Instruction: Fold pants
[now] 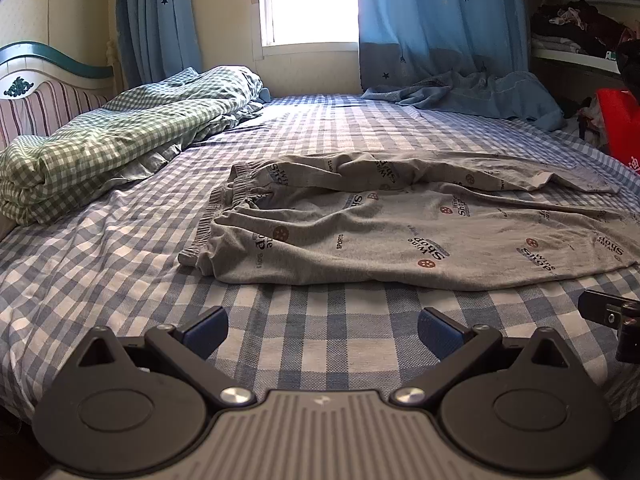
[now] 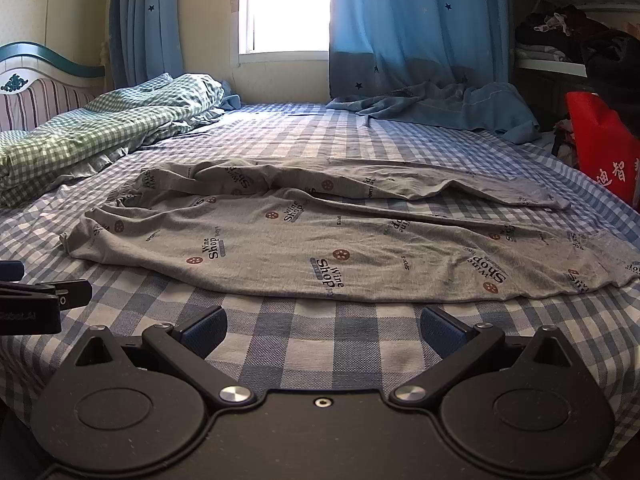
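Observation:
Grey printed pants lie spread and wrinkled on the blue checked bed sheet, waistband at the left, legs running right. They also show in the right wrist view. My left gripper is open and empty, just short of the pants' near edge, toward the waistband side. My right gripper is open and empty, short of the near leg's edge. Each gripper's tip shows in the other's view: the right gripper at the right edge, the left gripper at the left edge.
A green checked quilt is bunched at the left by the headboard. A blue cloth lies at the far right of the bed under the curtains. A red bag and shelves with clothes stand at the right.

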A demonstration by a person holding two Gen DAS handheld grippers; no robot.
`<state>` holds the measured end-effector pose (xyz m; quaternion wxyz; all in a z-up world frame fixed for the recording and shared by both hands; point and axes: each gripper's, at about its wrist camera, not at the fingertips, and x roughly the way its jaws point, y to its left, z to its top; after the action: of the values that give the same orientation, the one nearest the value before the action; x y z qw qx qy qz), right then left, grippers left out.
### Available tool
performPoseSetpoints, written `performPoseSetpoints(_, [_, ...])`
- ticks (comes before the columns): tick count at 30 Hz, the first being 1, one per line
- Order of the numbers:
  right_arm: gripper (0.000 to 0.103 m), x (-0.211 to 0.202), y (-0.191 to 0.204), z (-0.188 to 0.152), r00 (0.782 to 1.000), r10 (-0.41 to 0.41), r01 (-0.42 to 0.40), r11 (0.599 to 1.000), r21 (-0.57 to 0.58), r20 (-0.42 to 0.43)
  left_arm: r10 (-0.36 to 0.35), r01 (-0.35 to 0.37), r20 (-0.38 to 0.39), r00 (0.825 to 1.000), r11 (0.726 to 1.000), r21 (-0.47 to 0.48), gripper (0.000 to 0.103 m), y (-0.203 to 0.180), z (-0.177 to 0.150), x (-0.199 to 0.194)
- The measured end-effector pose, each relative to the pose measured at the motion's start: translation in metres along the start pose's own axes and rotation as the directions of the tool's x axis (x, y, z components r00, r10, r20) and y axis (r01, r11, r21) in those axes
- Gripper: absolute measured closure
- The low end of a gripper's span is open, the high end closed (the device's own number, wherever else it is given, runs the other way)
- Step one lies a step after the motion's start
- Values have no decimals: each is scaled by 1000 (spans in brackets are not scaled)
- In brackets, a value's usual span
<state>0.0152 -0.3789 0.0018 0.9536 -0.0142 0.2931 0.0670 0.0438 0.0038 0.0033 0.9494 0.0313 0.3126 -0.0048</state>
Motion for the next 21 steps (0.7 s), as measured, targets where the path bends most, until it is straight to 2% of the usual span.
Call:
performPoseSetpoints(10, [1, 17, -4, 23, 1000, 13, -13, 1000, -13, 1, 18, -18, -7, 1000, 999, 34, 0, -3, 38, 23])
performPoseSetpoints(15, [0, 32, -7, 41, 1000, 25, -24, 999, -42, 17, 34, -34, 13, 999, 998, 57, 0, 1, 73, 43])
performPoseSetpoints(21, [1, 64, -18, 74, 997, 68, -64, 995, -82, 48, 91, -94, 37, 995, 991, 97, 0, 3, 120, 76])
